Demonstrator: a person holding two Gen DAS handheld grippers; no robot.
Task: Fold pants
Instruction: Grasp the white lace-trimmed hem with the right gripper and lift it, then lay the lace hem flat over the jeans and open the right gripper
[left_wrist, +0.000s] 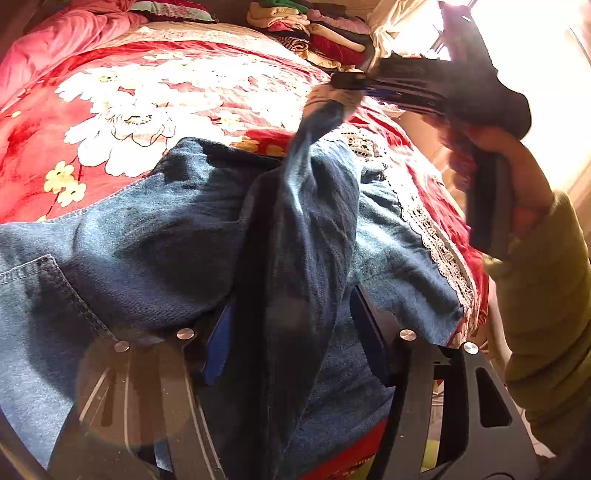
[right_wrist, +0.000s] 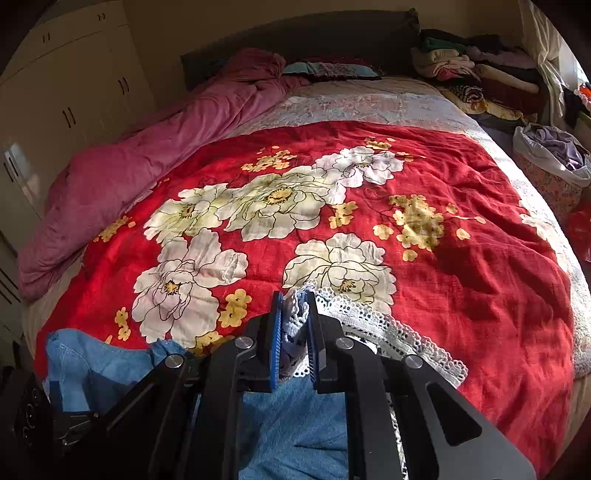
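Blue denim, the pants (left_wrist: 159, 236) lie bunched at the near edge of the bed (right_wrist: 498, 258), on the red floral cover (right_wrist: 461, 295). My right gripper (right_wrist: 294, 332) is pinched narrow on the lace hem (right_wrist: 388, 332) of one leg, and the left view shows it lifting a twisted strip of denim well above the bed. My left gripper (left_wrist: 291, 339) straddles a dark fold of the same cloth, but its fingertips are buried, so I cannot tell whether it grips or only rests there.

To do this well, I think I should keep the lifted leg taut, let the twist fall out, then lay it edge to edge over the other leg.

The waistband and the second hem are out of view. Window glare washes out the upper right of the left view, and my right gripper there is blurred.
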